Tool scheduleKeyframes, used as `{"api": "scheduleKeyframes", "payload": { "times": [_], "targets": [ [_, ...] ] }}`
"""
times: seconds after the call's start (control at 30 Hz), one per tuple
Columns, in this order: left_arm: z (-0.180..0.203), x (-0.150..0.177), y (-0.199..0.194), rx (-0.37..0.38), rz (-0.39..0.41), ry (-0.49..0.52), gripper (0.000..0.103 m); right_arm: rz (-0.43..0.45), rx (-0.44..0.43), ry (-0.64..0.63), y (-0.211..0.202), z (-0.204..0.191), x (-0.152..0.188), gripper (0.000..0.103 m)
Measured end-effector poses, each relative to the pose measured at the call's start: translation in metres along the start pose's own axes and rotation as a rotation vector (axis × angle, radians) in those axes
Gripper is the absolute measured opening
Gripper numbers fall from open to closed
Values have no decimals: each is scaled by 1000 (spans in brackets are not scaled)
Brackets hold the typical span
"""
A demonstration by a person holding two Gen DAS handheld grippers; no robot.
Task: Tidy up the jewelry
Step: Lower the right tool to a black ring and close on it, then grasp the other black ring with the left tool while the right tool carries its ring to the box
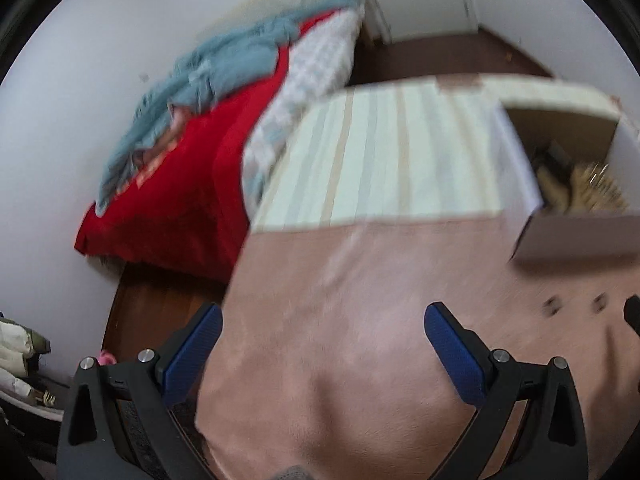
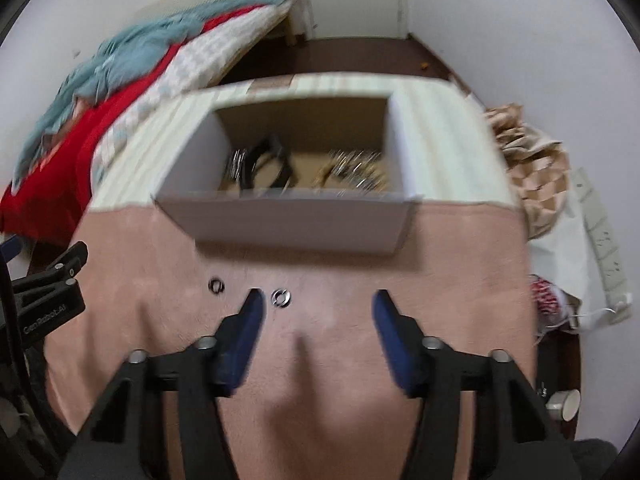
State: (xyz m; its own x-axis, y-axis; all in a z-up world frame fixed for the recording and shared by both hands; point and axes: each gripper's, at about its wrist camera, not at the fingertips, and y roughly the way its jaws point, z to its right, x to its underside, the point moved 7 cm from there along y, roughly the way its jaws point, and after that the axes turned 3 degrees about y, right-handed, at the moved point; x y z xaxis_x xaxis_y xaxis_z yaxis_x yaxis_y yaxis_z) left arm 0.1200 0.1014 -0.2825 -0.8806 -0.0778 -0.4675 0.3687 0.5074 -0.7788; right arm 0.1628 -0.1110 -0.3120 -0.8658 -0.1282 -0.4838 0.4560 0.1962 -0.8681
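Right gripper (image 2: 318,300), open and empty, hangs over a small ring (image 2: 281,298) on the pink cloth (image 2: 340,400) before the box (image 2: 288,220). Left gripper (image 1: 324,320) is open too. Next move probably: pinch the ring.

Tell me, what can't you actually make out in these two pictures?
- Jewelry in the box: right wrist view, blurred, and the near wall hides the lower part; pieces cannot be told apart.
- Two rings on the pink cloth: small and smeared; no detail.
- Same box in the left wrist view: cut off by the right edge.
- Right gripper: open, nothing between its fingers.
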Motion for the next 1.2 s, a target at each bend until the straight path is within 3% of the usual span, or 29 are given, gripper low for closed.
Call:
{"api": "scheduleKeyframes", "payload": {
  "times": [0.17, 0.23, 0.3, 0.33, 0.4, 0.63, 0.77, 0.83, 0.9, 0.93, 1.03, 1.1, 1.2],
  "targets": [
    [-12, 11, 25, -16, -54, -10, 103, 6, -4, -71, 33, -21, 13, 52],
    [-14, 10, 28, -12, -58, -17, 103, 26, 14, -106, 40, -27, 16, 42],
    [-13, 8, 31, -1, -61, -21, 103, 43, 39, -142, 42, -32, 18, 18],
    [-11, 7, 32, 11, -62, -21, 103, 48, 42, -147, 44, -33, 17, 13],
    [-3, 4, 31, 37, -61, -15, 103, 48, 46, -147, 42, -31, 18, 13],
    [73, -7, 9, 290, -73, 49, 103, 67, 68, -26, 11, 14, 15, 13],
    [112, -6, -4, 359, -48, 113, 102, 75, 96, 41, -3, 47, 15, 13],
    [126, -6, -6, 369, -36, 142, 93, 75, 114, 68, -3, 62, 19, 13],
    [134, -4, -7, 374, -36, 162, 70, 68, 117, 95, -2, 73, 20, 13],
    [136, -3, -9, 386, -31, 162, 66, 64, 117, 106, -2, 76, 21, 13],
    [140, -2, -14, 407, -13, 163, 40, 62, 116, 119, 0, 83, 23, 13],
    [143, -2, -17, 414, -7, 172, 12, 68, 114, 116, -2, 84, 23, 13],
    [147, 0, -21, 410, 4, 187, 10, 79, 110, 116, -3, 80, 19, 13]
  ]
}}
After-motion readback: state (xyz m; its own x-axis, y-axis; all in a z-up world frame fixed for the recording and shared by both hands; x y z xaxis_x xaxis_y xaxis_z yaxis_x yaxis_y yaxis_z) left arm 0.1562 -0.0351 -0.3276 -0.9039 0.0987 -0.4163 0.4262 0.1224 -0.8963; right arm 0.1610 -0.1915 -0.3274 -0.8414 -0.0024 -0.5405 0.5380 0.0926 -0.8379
